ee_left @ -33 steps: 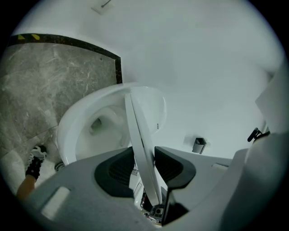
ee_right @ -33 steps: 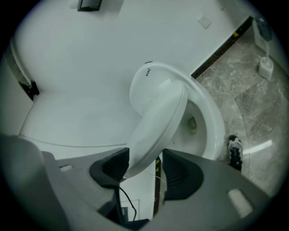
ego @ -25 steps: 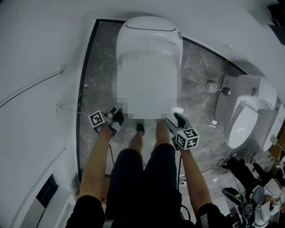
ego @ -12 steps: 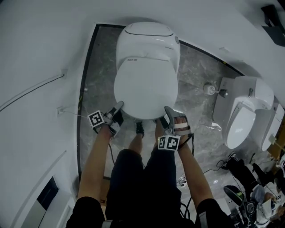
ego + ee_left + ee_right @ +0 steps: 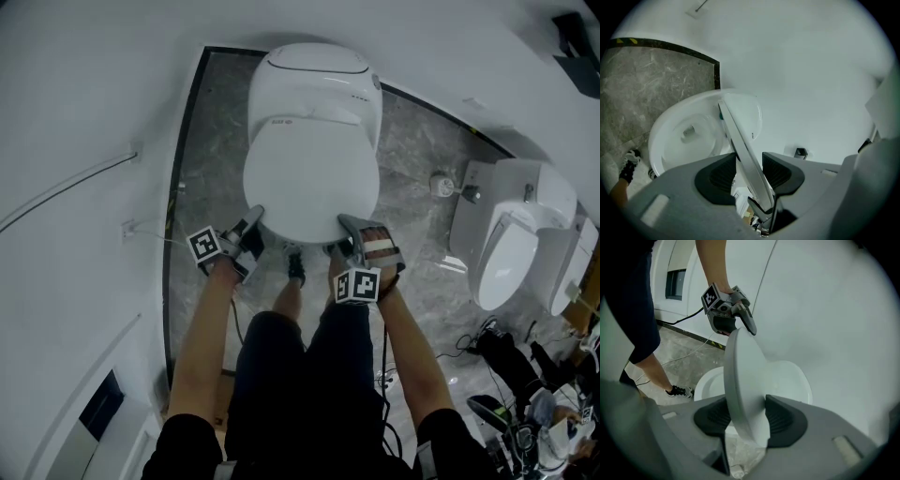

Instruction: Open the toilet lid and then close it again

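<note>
Lifting the lid, clamped in just-widening jaws of the left gripper and just-closing jaws of the right gripper; next, probably swinging it upright.

The toilet lid is smooth white plastic with a soft gloss. The bowl under it looks like glazed ceramic, shinier, with bright highlights on its curves. The floor is grey veined stone, polished enough to catch the light, and a dark, smooth border strip edges it. The wall is plain white, smooth and matt. The person's shorts are dark matt cloth.
</note>
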